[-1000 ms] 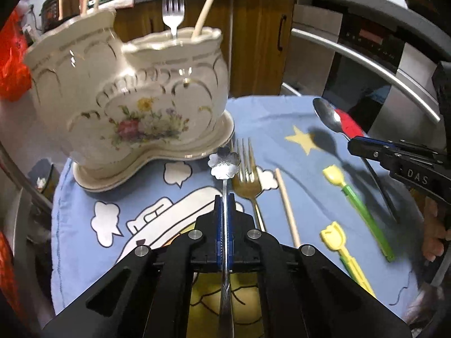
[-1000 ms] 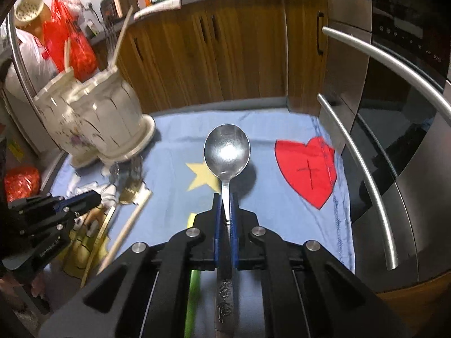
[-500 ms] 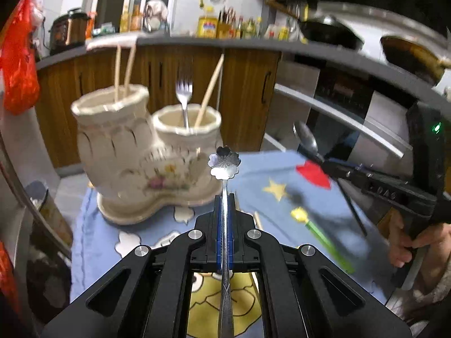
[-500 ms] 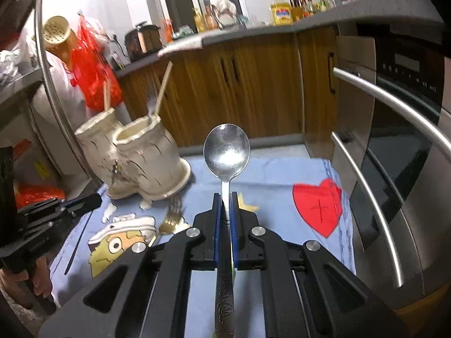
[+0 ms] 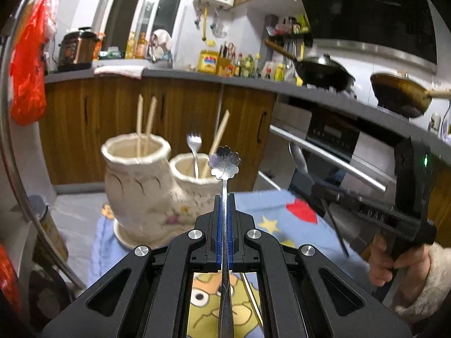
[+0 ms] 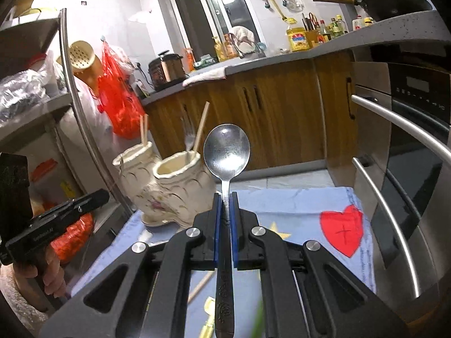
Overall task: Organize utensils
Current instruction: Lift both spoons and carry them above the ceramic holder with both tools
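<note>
Now both claws carry a utensil, and the question is how each lies against the two-pot ceramic holder [image 5: 146,186], which stands on the blue cloth [image 5: 270,205] covering the desk. The left claw [image 5: 224,205] is pressed together on the thin stem of a flower-headed spoon [image 5: 224,162]; the stem runs straight forward out of the claw, and the flower head sits in front of the rim of the holder's right-hand pot [image 5: 194,169], just above it in the left wrist view. That pot already holds a fork [image 5: 194,143] and one chopstick [image 5: 217,140]; the taller pot to its left holds two chopsticks [image 5: 145,124].

The right claw [image 6: 225,205] pinches a large steel spoon [image 6: 227,152] by its handle, bowl forward and up, long axis along the claw. From it, the holder [image 6: 166,180] lies forward and to the left, the spoon bowl just to the right of the nearer pot's rim in the right wrist view.

By my reading, the left hand [image 6: 53,264] is better lined up with the holder. Either utensil would need its long axis tipped toward upright over an opening before release, and the pieces already standing in the right-hand pot narrow that gap.
</note>
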`<state>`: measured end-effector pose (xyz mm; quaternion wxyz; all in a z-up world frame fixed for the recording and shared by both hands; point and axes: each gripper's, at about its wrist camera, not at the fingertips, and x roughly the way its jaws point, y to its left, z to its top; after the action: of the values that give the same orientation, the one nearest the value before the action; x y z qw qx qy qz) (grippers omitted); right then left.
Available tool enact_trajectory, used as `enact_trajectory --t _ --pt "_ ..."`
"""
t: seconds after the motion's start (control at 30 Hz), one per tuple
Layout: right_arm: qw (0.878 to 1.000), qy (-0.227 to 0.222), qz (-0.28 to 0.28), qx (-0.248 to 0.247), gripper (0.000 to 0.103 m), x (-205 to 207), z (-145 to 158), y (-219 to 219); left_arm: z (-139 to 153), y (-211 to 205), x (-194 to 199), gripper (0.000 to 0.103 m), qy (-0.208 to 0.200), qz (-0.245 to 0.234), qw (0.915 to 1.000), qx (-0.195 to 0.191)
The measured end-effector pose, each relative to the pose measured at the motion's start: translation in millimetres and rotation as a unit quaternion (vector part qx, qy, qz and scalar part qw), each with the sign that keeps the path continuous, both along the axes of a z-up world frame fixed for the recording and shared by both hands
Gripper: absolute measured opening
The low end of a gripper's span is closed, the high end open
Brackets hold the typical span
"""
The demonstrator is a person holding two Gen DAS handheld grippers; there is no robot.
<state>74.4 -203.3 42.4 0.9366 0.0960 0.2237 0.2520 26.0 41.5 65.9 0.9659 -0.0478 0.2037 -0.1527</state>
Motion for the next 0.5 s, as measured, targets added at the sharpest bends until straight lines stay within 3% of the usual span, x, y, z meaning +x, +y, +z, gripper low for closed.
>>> enact_trajectory --t 0.27,0.5 --pt "1.0 -0.017 0.009 0.015 0.006 18.4 25.2 27.6 37.3 34.2 17.4 0.003 -0.027 0.034 0.9988 -0.021" --pt "0.999 -0.04 0.019 0.031 0.006 59.8 53.6 62.9 76.7 59.1 54.7 0.003 -0.062 0.04 0.9964 -0.042"
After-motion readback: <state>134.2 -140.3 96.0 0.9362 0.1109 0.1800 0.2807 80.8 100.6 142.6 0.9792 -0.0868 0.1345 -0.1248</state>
